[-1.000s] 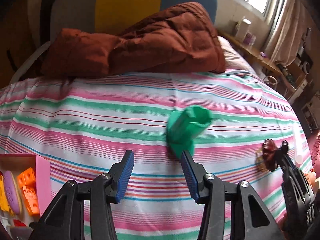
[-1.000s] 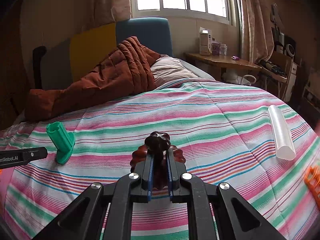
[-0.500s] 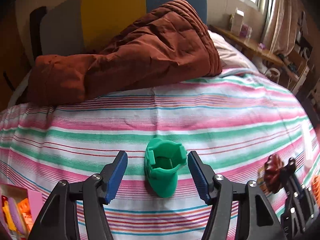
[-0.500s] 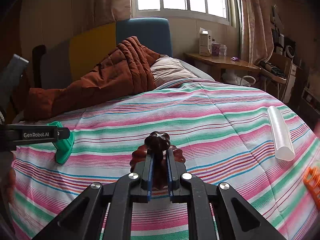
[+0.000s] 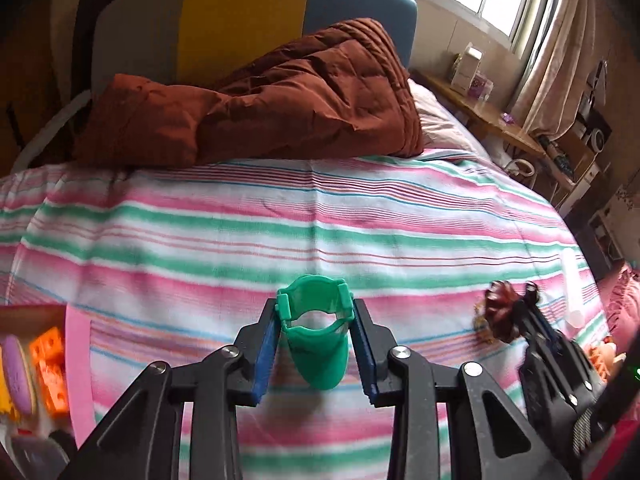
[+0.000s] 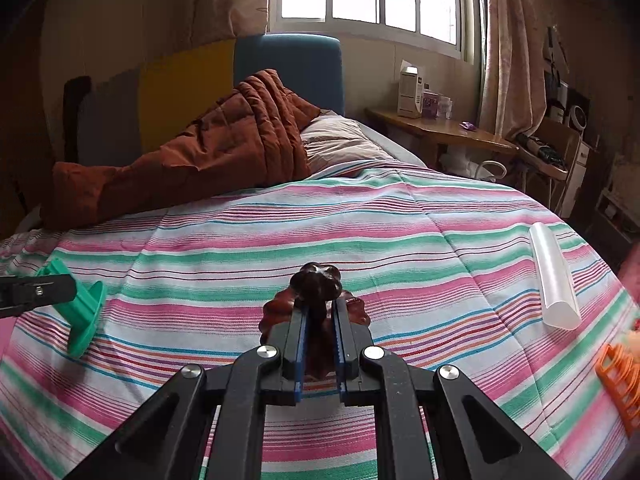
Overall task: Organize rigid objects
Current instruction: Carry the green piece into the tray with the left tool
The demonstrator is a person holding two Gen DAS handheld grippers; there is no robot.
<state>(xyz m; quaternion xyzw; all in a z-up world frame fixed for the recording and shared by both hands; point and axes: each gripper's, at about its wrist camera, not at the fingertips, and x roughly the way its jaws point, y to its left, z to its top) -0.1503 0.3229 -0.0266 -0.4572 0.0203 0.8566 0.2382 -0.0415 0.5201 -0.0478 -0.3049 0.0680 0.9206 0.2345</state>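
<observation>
My left gripper [image 5: 316, 322] is shut on a green plastic holder [image 5: 318, 344], its open end facing away, over the striped bedspread. The holder also shows in the right wrist view [image 6: 82, 312] at the far left, with the left gripper's finger across it. My right gripper [image 6: 318, 320] is shut on a dark brown carved ornament [image 6: 316, 284] and holds it just above the bed. That ornament also shows in the left wrist view [image 5: 502, 312] at the right.
A pink box [image 5: 78, 356] with orange and purple toys sits at the left edge. A clear plastic tube [image 6: 554, 276] lies on the bed at the right, an orange basket-like piece [image 6: 620, 384] at the right edge. A brown quilt [image 5: 260, 100] is heaped by the headboard.
My left gripper moved in around the green holder and closed on it. The right gripper has stayed still with the brown ornament.
</observation>
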